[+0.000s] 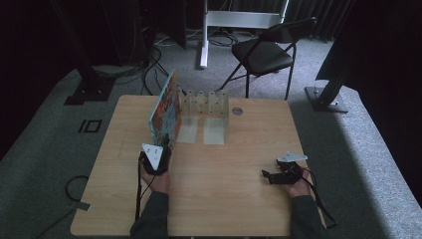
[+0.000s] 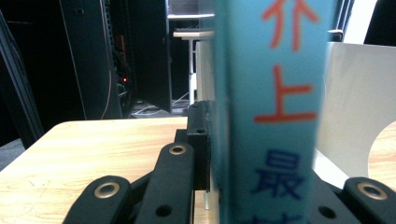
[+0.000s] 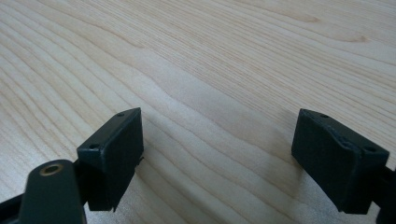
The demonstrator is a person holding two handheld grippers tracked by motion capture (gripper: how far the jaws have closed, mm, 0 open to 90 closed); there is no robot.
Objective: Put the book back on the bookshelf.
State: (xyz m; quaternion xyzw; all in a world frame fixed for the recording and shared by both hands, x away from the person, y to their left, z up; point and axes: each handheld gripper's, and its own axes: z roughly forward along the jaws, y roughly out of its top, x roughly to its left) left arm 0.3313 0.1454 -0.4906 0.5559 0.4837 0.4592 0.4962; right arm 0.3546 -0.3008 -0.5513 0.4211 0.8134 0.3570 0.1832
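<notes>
Overhead, the left gripper clamps a thin, colourful picture book upright on the pale wooden counter, just left of a clear plastic slotted rack. Close up, the book's turquoise spine sits pinched between the black jaws — while the right gripper rests wide apart, empty, over bare wood.

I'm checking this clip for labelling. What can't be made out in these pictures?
- Book cover art: high view, too small and dim.
- Book spine lettering: left gripper view, cut off by the top and bottom edges.
- Clear rack slots: high view, too small to count.
- Left tool tips: high view, hidden by its grey plate.
</notes>
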